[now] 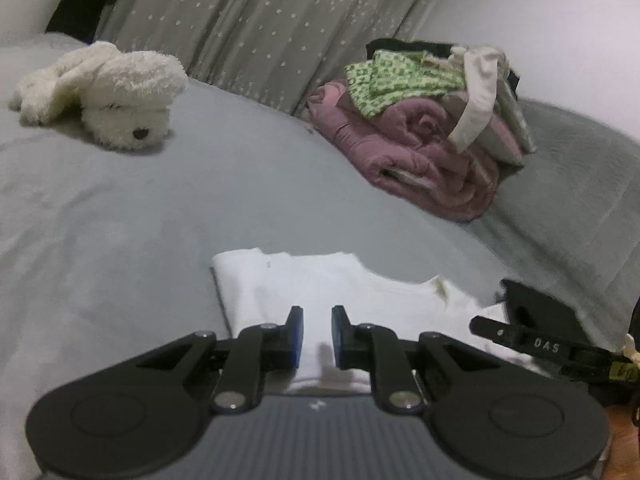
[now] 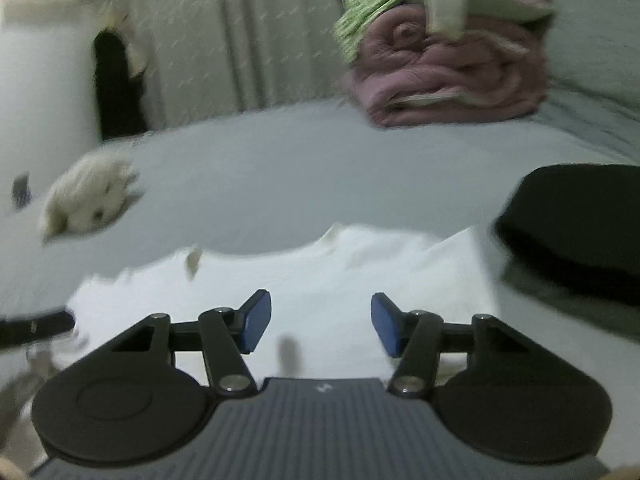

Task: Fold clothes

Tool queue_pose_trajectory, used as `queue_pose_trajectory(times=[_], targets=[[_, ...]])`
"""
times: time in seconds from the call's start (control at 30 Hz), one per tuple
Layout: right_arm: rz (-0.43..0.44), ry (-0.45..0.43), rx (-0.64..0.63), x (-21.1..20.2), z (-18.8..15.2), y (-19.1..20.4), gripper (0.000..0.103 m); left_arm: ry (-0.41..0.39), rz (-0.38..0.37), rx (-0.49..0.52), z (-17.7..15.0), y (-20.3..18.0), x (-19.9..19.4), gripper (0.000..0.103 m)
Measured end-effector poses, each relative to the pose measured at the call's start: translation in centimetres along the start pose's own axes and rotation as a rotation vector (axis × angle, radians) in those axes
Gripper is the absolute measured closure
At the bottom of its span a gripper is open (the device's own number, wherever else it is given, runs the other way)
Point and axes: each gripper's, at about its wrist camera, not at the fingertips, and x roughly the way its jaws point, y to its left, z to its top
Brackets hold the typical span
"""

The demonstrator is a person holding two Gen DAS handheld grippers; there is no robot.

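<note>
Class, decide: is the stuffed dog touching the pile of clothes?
Apart. The left wrist view shows bare grey bedspread between the stuffed dog and the pile of clothes.

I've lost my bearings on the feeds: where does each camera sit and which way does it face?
Left wrist: on the left gripper, low over the white shirt, facing across the bed to the plush dog and clothes pile; the right gripper's finger shows at right.
Right wrist: on the right gripper, over the shirt, facing the same way; a black garment at right.
Shared: shirt, dog, pile, bed.
</note>
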Motion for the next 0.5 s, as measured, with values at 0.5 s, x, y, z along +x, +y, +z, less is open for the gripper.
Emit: queue_pose_trajectory(times=[0.5], targets=[[0.038,0.012,-0.102,-0.2,0.1,2.3,0.046,0.008,-0.029,0.007,-0.1,0.2,-0.6,0.095]])
